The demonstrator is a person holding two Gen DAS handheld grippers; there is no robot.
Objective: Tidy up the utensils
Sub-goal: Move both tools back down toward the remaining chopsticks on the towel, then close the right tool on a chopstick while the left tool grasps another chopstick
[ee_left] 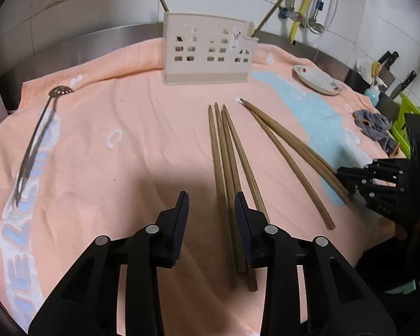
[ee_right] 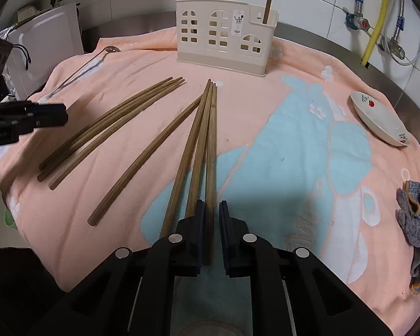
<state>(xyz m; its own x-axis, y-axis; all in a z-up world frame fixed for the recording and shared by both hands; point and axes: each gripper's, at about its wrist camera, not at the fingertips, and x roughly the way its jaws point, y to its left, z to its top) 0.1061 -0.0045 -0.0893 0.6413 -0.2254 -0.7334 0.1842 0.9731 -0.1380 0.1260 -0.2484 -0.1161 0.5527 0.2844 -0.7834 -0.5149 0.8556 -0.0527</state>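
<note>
A beige utensil holder (ee_left: pixel 208 53) (ee_right: pixel 225 42) stands at the back of the peach towel with two chopsticks upright in it. Several wooden chopsticks lie on the towel in two bunches: one bunch (ee_left: pixel 226 168) (ee_right: pixel 109 128) is by my left gripper, the other (ee_left: pixel 288 151) (ee_right: pixel 201 145) by my right. My left gripper (ee_left: pixel 211 204) is open above the towel, its right finger over the near ends of its bunch. My right gripper (ee_right: pixel 212 212) is partly open with one chopstick (ee_right: pixel 210 168) lying between its fingers, not clamped. A metal slotted spoon (ee_left: pixel 36 137) lies at the left.
A white dish (ee_left: pixel 317 79) (ee_right: pixel 380 117) sits at the right on the towel. A grey rag (ee_left: pixel 375 128) (ee_right: pixel 417 224) lies near the right edge. Knives and a bottle (ee_left: pixel 375 92) stand beyond it. A white appliance (ee_right: pixel 44 50) stands at the far left.
</note>
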